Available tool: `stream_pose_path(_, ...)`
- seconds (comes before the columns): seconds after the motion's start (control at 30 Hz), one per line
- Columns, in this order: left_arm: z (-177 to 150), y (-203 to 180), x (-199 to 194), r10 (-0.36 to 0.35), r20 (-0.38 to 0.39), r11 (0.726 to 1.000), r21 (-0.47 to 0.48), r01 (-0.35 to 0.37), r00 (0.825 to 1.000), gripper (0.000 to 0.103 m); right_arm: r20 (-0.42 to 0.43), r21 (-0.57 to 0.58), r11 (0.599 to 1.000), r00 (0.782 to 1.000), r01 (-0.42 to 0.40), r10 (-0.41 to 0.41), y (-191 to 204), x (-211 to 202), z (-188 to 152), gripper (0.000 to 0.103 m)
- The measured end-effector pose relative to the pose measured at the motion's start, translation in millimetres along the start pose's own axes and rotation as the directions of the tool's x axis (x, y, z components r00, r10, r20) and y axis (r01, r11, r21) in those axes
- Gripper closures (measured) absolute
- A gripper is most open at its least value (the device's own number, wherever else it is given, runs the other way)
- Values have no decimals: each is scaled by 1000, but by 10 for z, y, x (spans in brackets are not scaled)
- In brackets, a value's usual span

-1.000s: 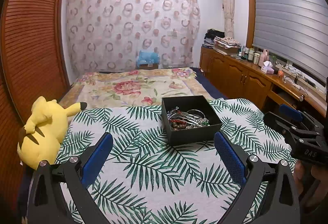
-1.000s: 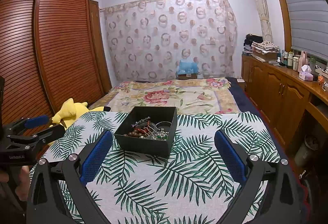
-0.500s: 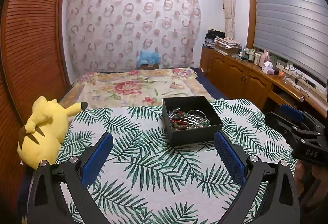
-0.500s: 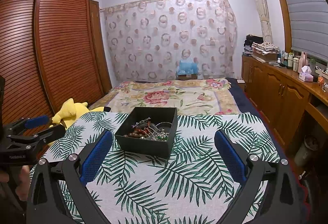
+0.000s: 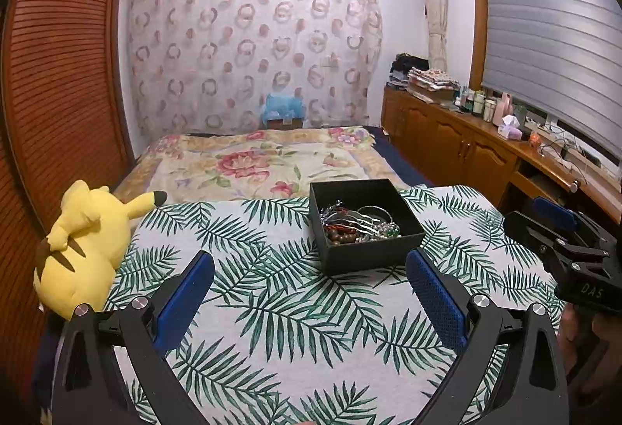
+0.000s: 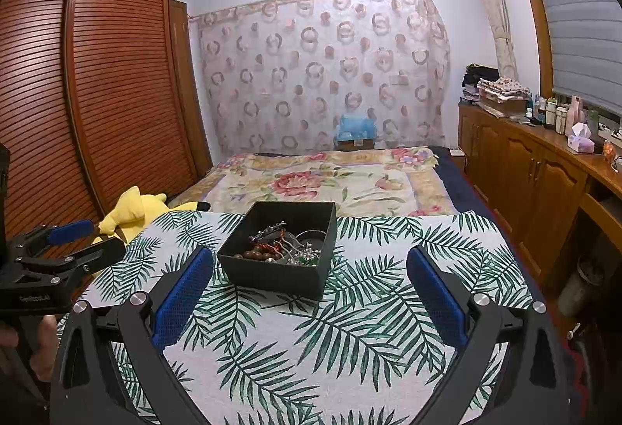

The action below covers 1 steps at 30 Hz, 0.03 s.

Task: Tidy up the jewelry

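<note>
A black open box (image 5: 369,254) stands on a palm-leaf cloth (image 5: 272,308); it also shows in the right wrist view (image 6: 272,275). Inside lies a tangle of jewelry (image 5: 357,224): brown beads, silver bangles and green beads, also in the right wrist view (image 6: 283,248). My left gripper (image 5: 309,294) is open and empty, short of the box's near side. My right gripper (image 6: 309,294) is open and empty, also short of the box. Each gripper shows in the other's view, the right one (image 5: 559,230) at the right edge, the left one (image 6: 66,242) at the left edge.
A yellow plush toy (image 5: 81,250) lies at the cloth's left edge. A bed with a floral cover (image 5: 256,164) lies beyond the box. Wooden cabinets (image 5: 466,149) with bottles run along the right wall. A slatted wardrobe (image 6: 97,94) stands on the left.
Both views have shifted only slightly; the box sits a touch further right in the left wrist view. Both grippers stay open and empty.
</note>
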<state>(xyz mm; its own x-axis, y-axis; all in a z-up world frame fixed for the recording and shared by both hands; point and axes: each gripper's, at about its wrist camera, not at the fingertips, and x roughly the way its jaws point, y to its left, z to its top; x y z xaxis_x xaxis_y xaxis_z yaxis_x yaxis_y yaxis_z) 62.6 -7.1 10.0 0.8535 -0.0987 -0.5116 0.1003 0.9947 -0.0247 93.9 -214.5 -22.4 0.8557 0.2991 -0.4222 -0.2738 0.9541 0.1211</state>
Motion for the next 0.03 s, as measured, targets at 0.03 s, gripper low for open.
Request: stream_pose_path(0.03, 3, -6, -2, 1, 0, 1000, 0, -1, 1000, 8, 0, 0, 1000, 1000, 0, 0, -1, 0, 0, 3)
